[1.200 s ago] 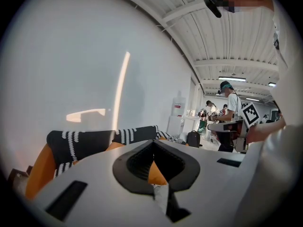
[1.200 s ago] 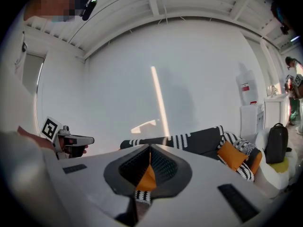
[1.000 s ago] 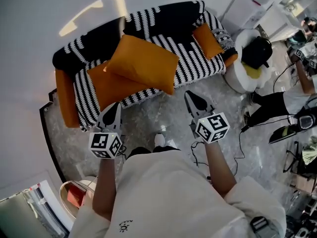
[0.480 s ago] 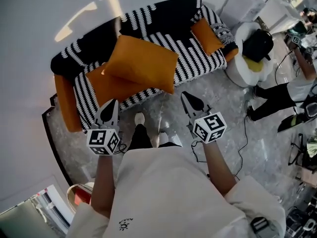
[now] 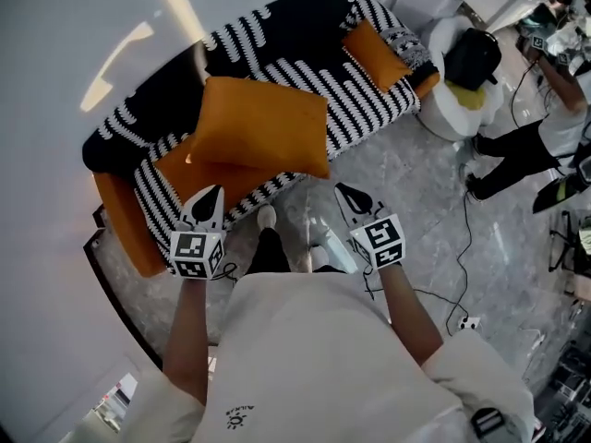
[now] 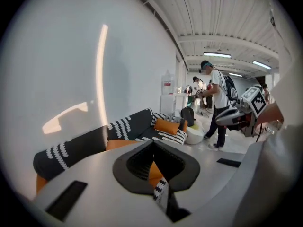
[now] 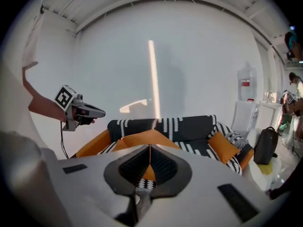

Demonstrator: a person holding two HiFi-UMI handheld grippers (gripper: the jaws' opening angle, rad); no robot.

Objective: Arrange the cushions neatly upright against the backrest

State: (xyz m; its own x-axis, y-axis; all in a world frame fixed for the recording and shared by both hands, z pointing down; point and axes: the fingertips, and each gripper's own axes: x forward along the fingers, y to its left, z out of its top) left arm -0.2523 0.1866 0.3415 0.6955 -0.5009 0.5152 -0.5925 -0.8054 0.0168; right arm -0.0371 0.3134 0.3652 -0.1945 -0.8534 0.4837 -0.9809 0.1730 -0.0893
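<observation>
the left gripper (image 5: 209,197) hangs just in front of the black-and-white striped fabric sofa (image 5: 277,40), jaws pressed together with nothing between them. a large orange square cushion (image 5: 263,125) lies across the seat, overlapping a second orange cushion (image 5: 189,172) beneath it. the right gripper (image 5: 346,192), likewise closed and empty, hangs over the grey marble floor (image 5: 416,192). a smaller orange cushion (image 5: 374,55) leans at the sofa's right end.

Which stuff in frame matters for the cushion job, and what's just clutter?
Job:
- top cushion
- lower cushion
- small cushion
- backrest
- left hand-held gripper, shut, empty
- right hand-held gripper, shut, empty

Clutter:
- backpack
- white pouf
- bystander
</observation>
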